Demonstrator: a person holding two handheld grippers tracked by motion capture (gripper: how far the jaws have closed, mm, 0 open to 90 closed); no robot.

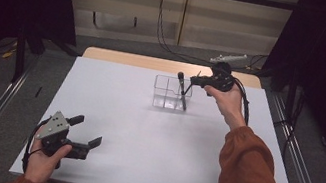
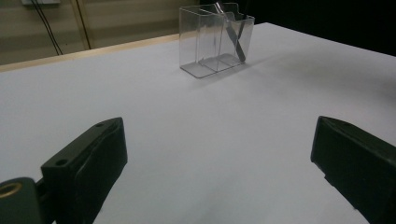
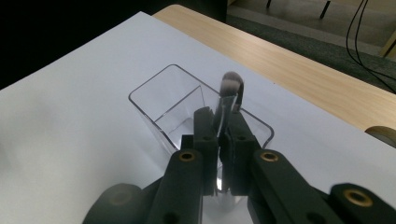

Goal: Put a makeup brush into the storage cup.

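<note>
Near the desk's (image 1: 139,158) front left corner, the left hand-held gripper (image 1: 87,134) rests low in the person's left hand (image 1: 43,162), jaws spread wide with nothing between them. Its own view looks across bare white surface between those jaws to the clear plastic box (image 2: 212,42) farther off, and shows a divider splitting the box into compartments. Toward the far edge, right of centre, the box (image 1: 167,92) stands upright with a makeup brush (image 1: 182,91) leaning in its right end, bristle end up. The right hand-held gripper (image 1: 194,81) is clenched on that brush; the right gripper view shows the jaws pressed against the handle, below the bristle tip (image 3: 231,86), above the box's open top (image 3: 163,77).
</note>
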